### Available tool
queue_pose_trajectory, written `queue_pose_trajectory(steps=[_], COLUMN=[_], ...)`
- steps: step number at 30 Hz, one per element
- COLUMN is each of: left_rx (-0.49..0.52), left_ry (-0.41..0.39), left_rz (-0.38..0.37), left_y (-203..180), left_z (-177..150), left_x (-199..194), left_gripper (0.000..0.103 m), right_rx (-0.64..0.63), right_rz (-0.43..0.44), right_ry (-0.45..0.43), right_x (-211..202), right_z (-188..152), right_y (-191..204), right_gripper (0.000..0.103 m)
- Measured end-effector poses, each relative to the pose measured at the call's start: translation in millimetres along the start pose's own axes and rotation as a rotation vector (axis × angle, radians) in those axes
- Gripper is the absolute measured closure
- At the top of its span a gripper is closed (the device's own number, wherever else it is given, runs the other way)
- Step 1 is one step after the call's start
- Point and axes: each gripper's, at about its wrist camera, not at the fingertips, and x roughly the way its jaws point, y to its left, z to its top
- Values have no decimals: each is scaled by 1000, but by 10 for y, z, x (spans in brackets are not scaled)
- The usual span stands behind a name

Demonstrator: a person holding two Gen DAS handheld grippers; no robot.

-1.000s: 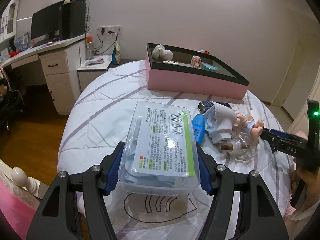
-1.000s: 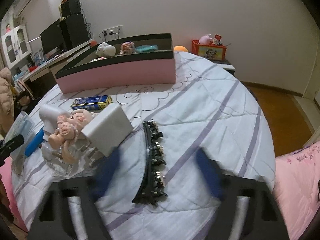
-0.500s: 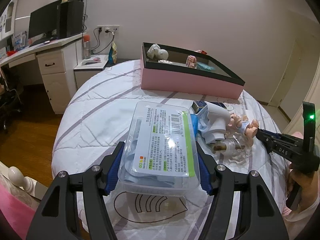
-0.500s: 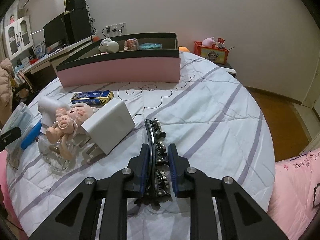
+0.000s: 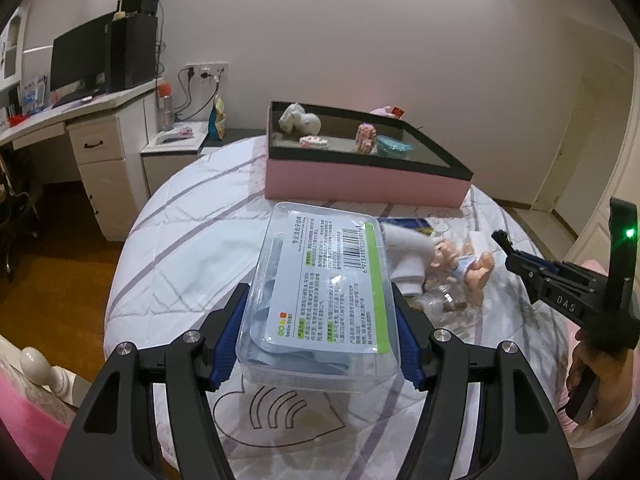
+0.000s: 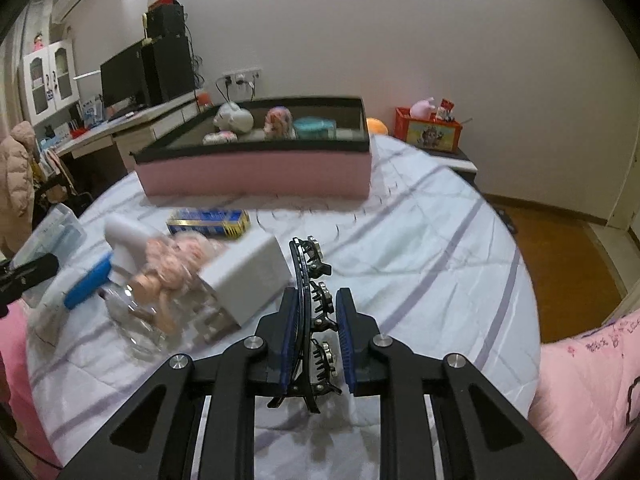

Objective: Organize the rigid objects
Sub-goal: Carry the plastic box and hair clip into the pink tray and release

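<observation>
While the left tool (image 5: pixel 318 338) clamps a clear box (image 5: pixel 320 300) (label up), the right tool (image 6: pixel 316 342) pinches a headband (image 6: pixel 310 300).

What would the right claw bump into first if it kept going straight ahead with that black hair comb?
Probably the pink box. The right claw, shut on the black comb, points up the bed; only bare quilt lies before it, though the white block sits close to its left. Depth is unclear.
</observation>
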Motion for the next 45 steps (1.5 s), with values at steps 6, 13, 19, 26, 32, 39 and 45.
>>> queue_pose_trajectory(steps=[6, 13, 19, 26, 32, 39, 45], left_rx=[29, 59, 79, 128, 145, 122, 114], left_ry=[-42, -72, -105, -138, -131, -59, 20], left_rz=[-19, -40, -50, -54, -65, -100, -94], left_y=[-152, -368, -576, -744, -730, -552, -479], left_z=[169, 409, 681, 1058, 1408, 1798, 1941], left_x=[-68, -44, 30, 183, 464, 986, 1455], left_gripper=[37, 37, 37, 37, 37, 37, 37], right_rx=[-2, 3, -11, -18, -28, -32, -36], right_rz=[26, 57, 79, 104, 122, 135, 167], right_ry=[-35, -67, -88, -113, -94, -45, 64], right_x=[-114, -153, -121, 20, 343, 806, 1298], right_z=[134, 296, 533, 911, 1285, 1650, 1746], right_y=[49, 86, 124, 110, 99, 45, 32], right_gripper=[84, 84, 84, 84, 84, 84, 83])
